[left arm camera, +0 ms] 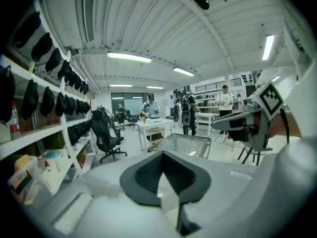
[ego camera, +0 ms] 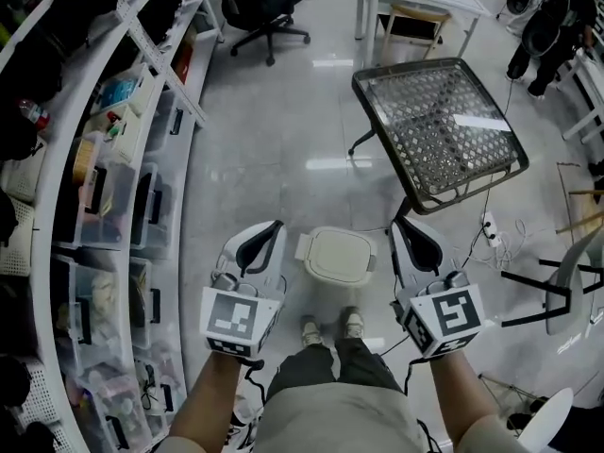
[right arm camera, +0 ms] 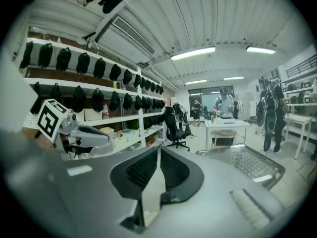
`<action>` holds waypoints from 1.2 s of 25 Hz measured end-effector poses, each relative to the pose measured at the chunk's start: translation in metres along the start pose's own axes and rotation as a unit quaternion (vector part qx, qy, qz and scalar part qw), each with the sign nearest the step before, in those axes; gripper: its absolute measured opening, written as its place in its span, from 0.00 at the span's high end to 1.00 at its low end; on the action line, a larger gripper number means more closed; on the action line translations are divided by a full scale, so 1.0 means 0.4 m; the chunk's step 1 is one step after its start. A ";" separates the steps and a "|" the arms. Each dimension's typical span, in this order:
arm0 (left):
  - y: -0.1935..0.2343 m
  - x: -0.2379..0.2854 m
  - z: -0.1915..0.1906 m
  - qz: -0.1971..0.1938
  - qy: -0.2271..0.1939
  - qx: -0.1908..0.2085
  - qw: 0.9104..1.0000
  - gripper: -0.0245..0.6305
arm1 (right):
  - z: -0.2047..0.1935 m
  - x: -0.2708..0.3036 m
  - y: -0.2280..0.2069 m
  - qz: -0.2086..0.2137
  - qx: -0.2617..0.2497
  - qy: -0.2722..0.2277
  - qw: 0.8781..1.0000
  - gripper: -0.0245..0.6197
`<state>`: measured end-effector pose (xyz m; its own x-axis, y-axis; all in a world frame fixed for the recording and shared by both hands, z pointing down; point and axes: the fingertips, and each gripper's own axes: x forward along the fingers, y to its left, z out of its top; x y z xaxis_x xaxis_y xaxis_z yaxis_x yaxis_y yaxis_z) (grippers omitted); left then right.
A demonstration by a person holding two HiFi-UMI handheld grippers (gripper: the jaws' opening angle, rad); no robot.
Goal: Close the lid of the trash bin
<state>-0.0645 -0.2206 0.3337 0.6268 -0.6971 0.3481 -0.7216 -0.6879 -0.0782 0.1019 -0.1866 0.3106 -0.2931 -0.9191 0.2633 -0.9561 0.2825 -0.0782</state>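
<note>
In the head view a small cream trash bin [ego camera: 337, 256] stands on the floor just ahead of the person's shoes, its lid lying flat on top. My left gripper [ego camera: 265, 233] is held in the air to the left of the bin and my right gripper [ego camera: 407, 228] to its right, both well above it and touching nothing. Each points forward with its jaws together and nothing between them. The left gripper view [left arm camera: 163, 156] and the right gripper view [right arm camera: 158, 150] look level across the room, so the bin is out of both.
A mesh-top table [ego camera: 439, 130] stands tilted beyond the bin to the right. Shelves with plastic boxes [ego camera: 104, 196] run along the left. A power strip with cables [ego camera: 491, 229] and chair legs [ego camera: 552, 281] lie at right. An office chair [ego camera: 269, 12] and people stand farther back.
</note>
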 end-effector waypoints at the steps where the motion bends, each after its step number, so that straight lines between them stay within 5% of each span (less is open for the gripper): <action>1: -0.002 -0.025 0.032 0.001 -0.011 0.010 1.000 0.96 | 0.039 -0.022 0.009 0.000 -0.002 -0.014 1.000 0.93; 15: -0.073 -0.257 0.341 0.008 -0.125 0.024 0.992 0.96 | 0.424 -0.291 0.139 0.042 -0.050 -0.167 0.984 0.95; 21: -0.076 -0.315 0.386 0.039 -0.153 0.037 0.987 0.96 | 0.466 -0.350 0.168 0.056 -0.071 -0.196 0.977 0.95; 30: -0.076 -0.316 0.364 0.052 -0.135 0.046 0.988 0.96 | 0.445 -0.342 0.192 0.092 -0.082 -0.187 0.975 0.96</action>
<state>-0.0791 -0.1411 0.1561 0.6154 -0.7848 0.0736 -0.7638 -0.6168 -0.1901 0.0683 -0.0879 0.0974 -0.4684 -0.8763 -0.1125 -0.8834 0.4631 0.0713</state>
